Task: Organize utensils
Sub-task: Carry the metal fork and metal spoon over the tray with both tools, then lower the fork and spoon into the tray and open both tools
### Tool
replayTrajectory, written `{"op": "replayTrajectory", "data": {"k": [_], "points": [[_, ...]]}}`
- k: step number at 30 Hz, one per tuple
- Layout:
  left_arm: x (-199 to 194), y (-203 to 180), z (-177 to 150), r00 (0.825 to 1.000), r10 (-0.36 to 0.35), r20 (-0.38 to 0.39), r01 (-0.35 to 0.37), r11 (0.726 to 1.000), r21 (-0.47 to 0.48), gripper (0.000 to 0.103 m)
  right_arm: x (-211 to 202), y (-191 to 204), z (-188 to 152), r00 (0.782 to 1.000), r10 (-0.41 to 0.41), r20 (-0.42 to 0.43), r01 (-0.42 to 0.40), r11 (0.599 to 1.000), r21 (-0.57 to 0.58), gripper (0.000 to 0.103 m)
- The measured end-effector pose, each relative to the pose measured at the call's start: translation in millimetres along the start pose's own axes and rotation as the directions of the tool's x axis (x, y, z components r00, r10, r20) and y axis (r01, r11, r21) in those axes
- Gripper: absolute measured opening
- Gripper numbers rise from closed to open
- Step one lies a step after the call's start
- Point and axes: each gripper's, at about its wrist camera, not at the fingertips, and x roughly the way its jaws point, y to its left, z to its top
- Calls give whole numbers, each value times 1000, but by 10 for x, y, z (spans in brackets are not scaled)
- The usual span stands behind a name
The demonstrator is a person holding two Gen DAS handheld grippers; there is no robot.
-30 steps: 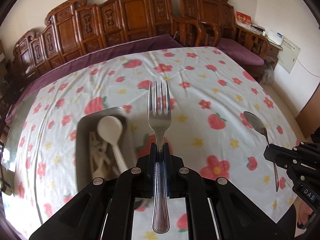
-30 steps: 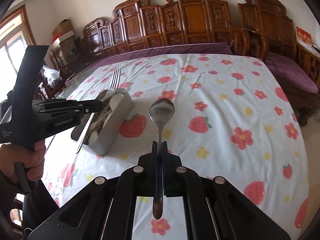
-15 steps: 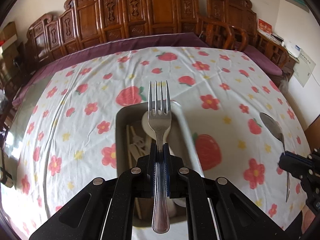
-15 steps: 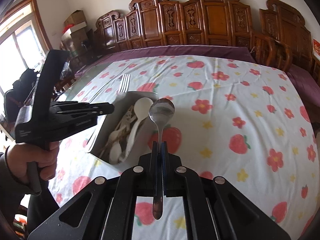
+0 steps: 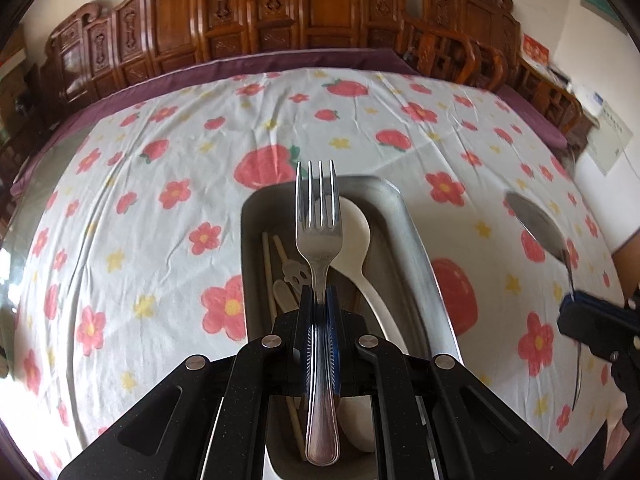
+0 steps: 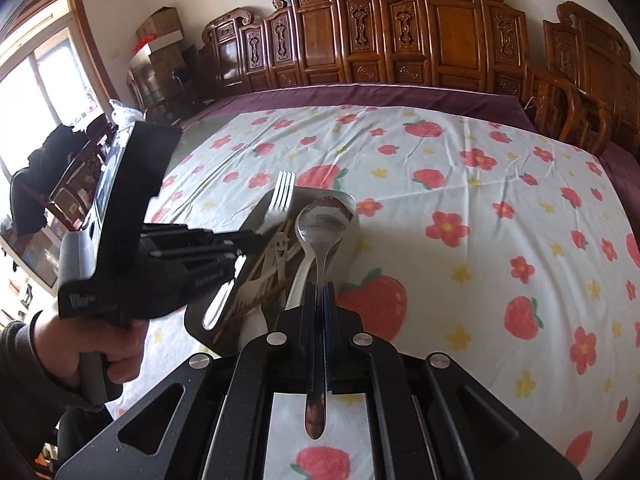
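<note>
Left gripper (image 5: 319,300) squeezes a metal fork (image 5: 318,236) tight, with the prongs pointing away, right above the gray tray (image 5: 416,248). Right gripper (image 6: 319,292) pinches a shiny spoon (image 6: 322,220) over the tray's near side. Inside the tray lie a white spoon (image 5: 354,232) and chopsticks (image 5: 269,276). Under it is a flowery tablecloth (image 5: 160,240).
</note>
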Motion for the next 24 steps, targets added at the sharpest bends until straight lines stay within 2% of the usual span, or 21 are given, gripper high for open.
{"op": "replayTrajectory", "data": {"k": [2,5,14,24], "points": [[-67,41,-5,1000,5,19,-5,1000,2,7,51,44,24,1000,4,-5,-4,1000,-4,5],[-205,132,2,999,-6,44,6,1000,-1,21,131,100,59,1000,9,-11,-9,1000,-9,5],[-611,502,-113,994,23,106,-22,1000,-10,21,577,345,174,998,38,-45,-38,999,-5,5],[-870,843,-306,990,58,132,-54,998,-32,21,1004,492,251,997,1,-78,-2,1000,-12,5]]}}
